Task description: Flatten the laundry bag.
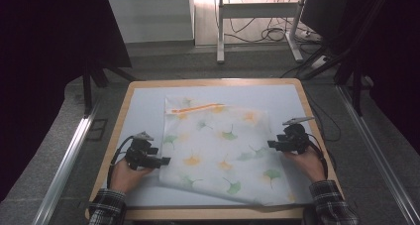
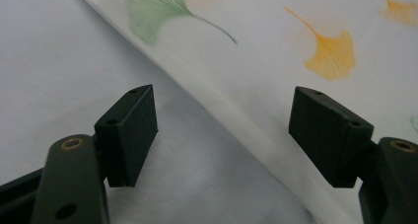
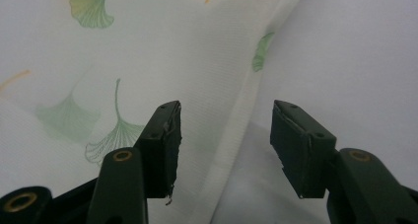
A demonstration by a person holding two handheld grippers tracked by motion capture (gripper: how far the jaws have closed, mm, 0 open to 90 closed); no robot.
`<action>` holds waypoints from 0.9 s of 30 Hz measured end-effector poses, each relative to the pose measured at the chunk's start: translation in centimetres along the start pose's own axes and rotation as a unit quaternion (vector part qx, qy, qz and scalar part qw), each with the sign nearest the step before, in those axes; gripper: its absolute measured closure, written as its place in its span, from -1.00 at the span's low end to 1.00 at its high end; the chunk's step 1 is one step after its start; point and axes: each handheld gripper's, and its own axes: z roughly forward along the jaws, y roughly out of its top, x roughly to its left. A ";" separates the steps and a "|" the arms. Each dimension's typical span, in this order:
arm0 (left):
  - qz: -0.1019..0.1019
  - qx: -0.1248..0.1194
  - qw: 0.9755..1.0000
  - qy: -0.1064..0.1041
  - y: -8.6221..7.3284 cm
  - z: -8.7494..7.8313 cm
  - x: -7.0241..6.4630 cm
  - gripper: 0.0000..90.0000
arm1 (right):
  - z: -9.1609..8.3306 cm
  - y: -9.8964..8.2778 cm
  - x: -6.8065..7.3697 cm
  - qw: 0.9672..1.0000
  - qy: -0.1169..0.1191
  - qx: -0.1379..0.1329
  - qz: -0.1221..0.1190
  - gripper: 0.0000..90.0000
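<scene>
A white cloth bag (image 1: 218, 148) printed with green and orange ginkgo leaves lies flat on the pale mat (image 1: 143, 111), an orange zip strip (image 1: 200, 107) along its far edge. My left gripper (image 1: 166, 161) rests at the bag's left edge, jaws open. In the left gripper view the bag's edge (image 2: 231, 120) runs diagonally between the open jaws of the left gripper (image 2: 224, 135), with no pad touching it. My right gripper (image 1: 271, 144) sits at the bag's right edge, also open. In the right gripper view the bag's hem (image 3: 241, 120) passes between the separated pads of the right gripper (image 3: 224, 145).
The mat covers a wooden table (image 1: 213, 82) whose front edge is close to the person's sleeves. Beyond the table stand a white desk frame (image 1: 257, 17) and loose cables (image 1: 272, 34) on the floor. Metal rails (image 1: 69, 155) flank both sides.
</scene>
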 end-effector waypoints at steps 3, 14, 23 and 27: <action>0.004 0.005 1.000 -0.012 -0.6 -0.2 -0.9 -0.36 | 0.0 -0.2 0.6 1.000 0.006 0.006 -0.009 0.05; -0.014 0.001 0.999 -0.029 -2.5 -1.5 -2.4 -0.23 | 0.8 -0.6 1.4 0.998 -0.008 0.038 -0.046 0.23; 0.026 0.026 0.995 -0.090 -4.5 -1.8 -3.0 -0.51 | 0.9 -0.7 1.5 0.997 -0.006 0.038 -0.064 0.16; 0.046 0.022 0.992 -0.111 -3.9 -1.5 -4.1 -0.50 | 0.9 -0.7 1.8 0.996 -0.013 0.041 -0.075 0.12</action>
